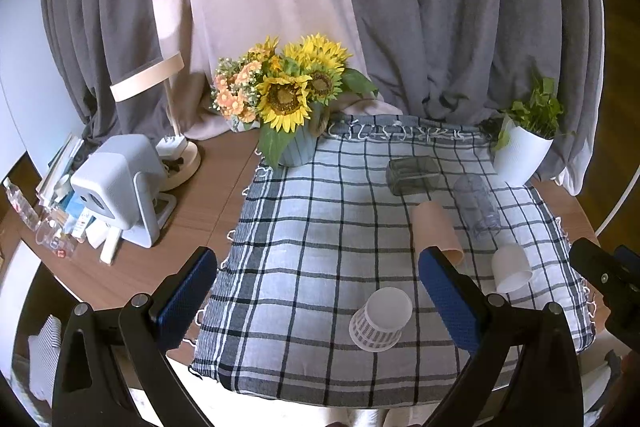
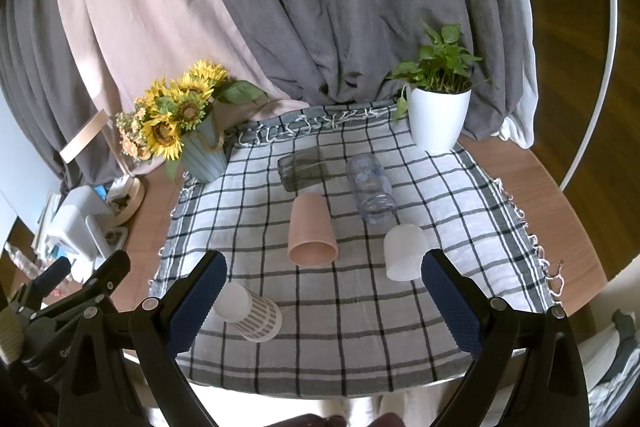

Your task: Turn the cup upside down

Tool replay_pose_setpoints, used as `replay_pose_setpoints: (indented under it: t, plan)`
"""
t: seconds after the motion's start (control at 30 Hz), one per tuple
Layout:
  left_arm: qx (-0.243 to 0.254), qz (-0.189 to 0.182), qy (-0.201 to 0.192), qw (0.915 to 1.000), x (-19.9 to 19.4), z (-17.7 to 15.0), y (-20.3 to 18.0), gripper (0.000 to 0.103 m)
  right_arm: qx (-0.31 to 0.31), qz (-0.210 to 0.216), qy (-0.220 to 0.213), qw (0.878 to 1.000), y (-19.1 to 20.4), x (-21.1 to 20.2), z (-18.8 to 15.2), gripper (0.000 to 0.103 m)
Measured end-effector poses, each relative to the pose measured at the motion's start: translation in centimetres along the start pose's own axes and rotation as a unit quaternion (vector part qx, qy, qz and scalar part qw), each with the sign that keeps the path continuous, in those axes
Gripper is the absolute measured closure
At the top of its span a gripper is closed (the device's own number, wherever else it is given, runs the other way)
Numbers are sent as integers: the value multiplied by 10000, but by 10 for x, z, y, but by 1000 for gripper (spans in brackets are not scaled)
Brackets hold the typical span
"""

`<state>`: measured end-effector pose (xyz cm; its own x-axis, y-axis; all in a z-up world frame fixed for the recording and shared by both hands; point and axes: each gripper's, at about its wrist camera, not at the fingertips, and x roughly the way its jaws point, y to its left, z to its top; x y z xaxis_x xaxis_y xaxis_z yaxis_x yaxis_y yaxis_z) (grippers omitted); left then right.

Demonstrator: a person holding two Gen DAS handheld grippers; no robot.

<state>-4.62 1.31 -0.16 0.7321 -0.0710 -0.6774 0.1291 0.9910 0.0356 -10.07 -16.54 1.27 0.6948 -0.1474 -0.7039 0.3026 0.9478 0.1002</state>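
Several cups lie on their sides on the checked cloth (image 1: 304,227). A white cup with grey stripes (image 1: 380,319) lies near the front, between my left gripper's (image 1: 318,291) open fingers but farther off; it shows in the right wrist view (image 2: 250,311). A pink cup (image 2: 312,231) lies mid-cloth, mouth toward me. A plain white cup (image 2: 404,251) lies to its right. A clear cup (image 2: 370,189) and a dark glass (image 2: 302,167) lie behind. My right gripper (image 2: 324,291) is open and empty above the front of the cloth.
A sunflower pot (image 1: 296,143) stands at the cloth's back left, a white plant pot (image 2: 438,119) at the back right. A lamp (image 1: 176,147), a white device (image 1: 116,183) and clutter fill the left of the wooden table (image 1: 192,211). Curtains hang behind.
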Motion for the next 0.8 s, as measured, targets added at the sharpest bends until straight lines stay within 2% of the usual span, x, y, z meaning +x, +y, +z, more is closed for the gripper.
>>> replay_pose_setpoints:
  t: [0.8]
  plan:
    - [-14,22,-2,10000,0,0,-2,0,10,-3,-24,10000,7,1,2,5]
